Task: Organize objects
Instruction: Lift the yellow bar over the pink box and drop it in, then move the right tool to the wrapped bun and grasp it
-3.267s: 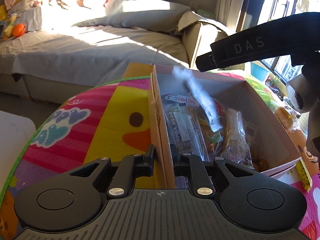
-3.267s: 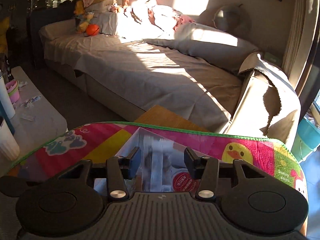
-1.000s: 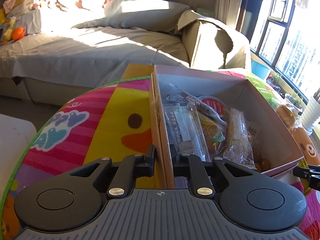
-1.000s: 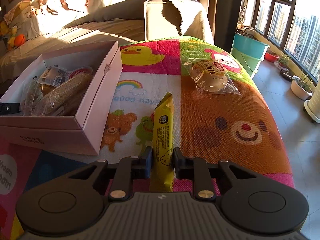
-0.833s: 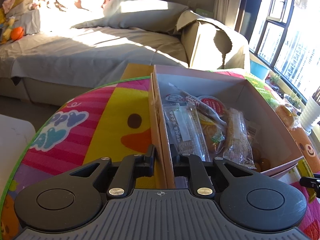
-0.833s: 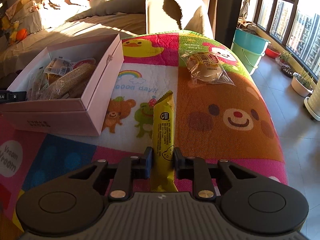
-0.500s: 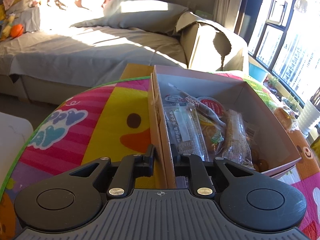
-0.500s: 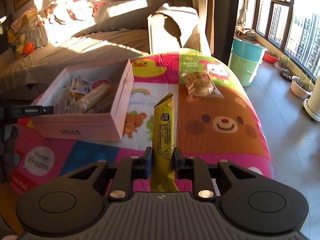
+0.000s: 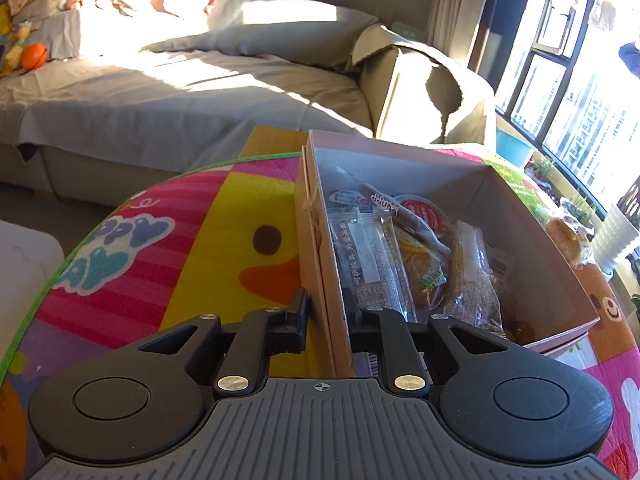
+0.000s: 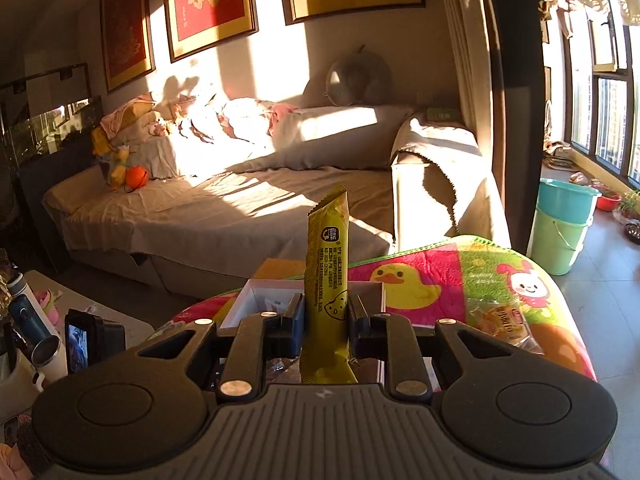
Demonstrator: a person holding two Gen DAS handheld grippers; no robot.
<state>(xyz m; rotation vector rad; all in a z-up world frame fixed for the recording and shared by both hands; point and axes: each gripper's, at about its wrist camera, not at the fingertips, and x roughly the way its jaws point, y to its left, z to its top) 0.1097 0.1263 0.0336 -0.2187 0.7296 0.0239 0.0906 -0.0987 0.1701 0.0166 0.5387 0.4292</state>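
The box [image 9: 400, 148] looks like thin pink cardboard, smooth and not shiny. The snack bags [image 9: 372, 256] inside are clear crinkly plastic that shines. The mat [image 9: 192, 248] is soft, bumpy cloth with bright pictures. The left gripper [image 9: 325, 312] is black matt plastic with small shiny metal screws. The yellow wrapper [image 10: 326, 264] is smooth plastic film. The sofa cover [image 10: 224, 208] is wrinkly grey cloth.

The left camera sits very close behind the left gripper [image 9: 326, 312] and looks down along the box [image 9: 536, 256] on the colorful mat [image 9: 192, 248]. The right camera sits higher behind the right gripper [image 10: 325, 316] and looks across the room at the sofa [image 10: 224, 208]. Both views share the box [image 10: 256, 294], the mat and the sofa.
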